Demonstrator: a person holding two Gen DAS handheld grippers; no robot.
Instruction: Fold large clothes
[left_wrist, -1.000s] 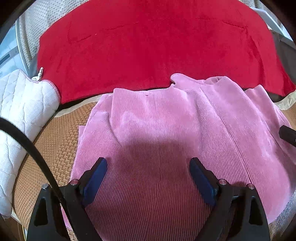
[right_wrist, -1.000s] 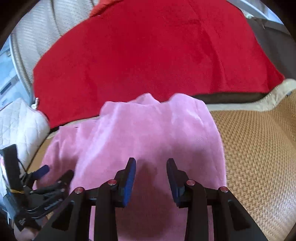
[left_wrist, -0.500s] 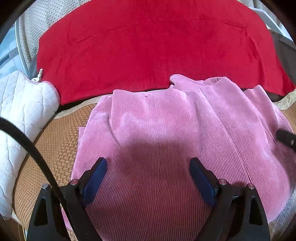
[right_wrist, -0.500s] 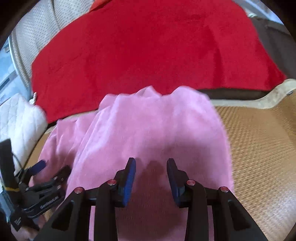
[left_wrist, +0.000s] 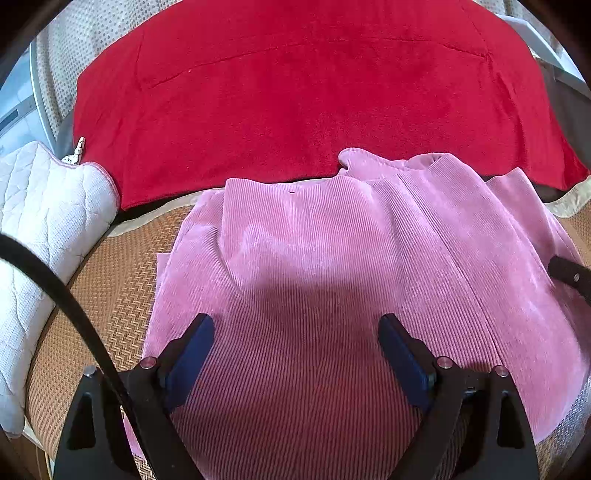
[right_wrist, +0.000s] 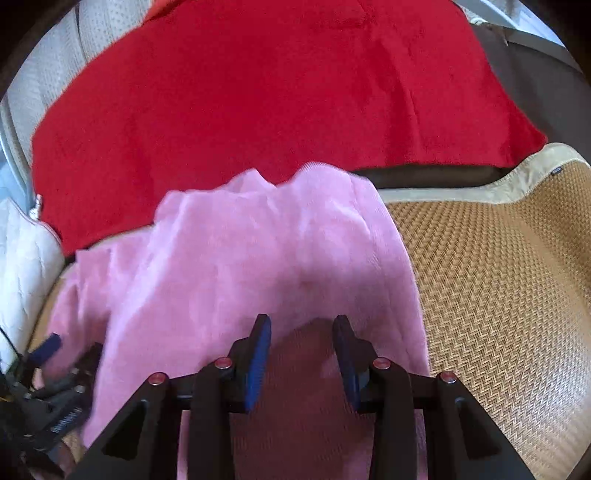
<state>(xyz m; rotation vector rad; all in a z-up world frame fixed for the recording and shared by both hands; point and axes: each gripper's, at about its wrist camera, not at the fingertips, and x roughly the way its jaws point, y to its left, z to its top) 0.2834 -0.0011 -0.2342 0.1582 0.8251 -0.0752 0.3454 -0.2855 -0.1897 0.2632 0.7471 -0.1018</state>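
A pink ribbed garment (left_wrist: 332, 266) lies spread on the woven mat (left_wrist: 110, 295), its collar end toward the red blanket. My left gripper (left_wrist: 295, 332) is wide open and empty just above the garment's near part. My right gripper (right_wrist: 301, 328) is partly open with nothing between its pads, over the garment's right side (right_wrist: 240, 266). The right gripper's tip shows at the right edge of the left wrist view (left_wrist: 570, 273). The left gripper shows at the lower left of the right wrist view (right_wrist: 48, 373).
A red blanket (left_wrist: 295, 92) covers the back of the seat behind the garment. A white quilted cushion (left_wrist: 40, 229) sits at the left. Bare woven mat (right_wrist: 498, 277) lies to the right of the garment. A black cable (left_wrist: 66, 306) crosses the left view.
The right gripper has shifted over the garment, so the pink cloth sits further left and lower in its view. The left gripper has barely moved. Both jaw gaps are unchanged.
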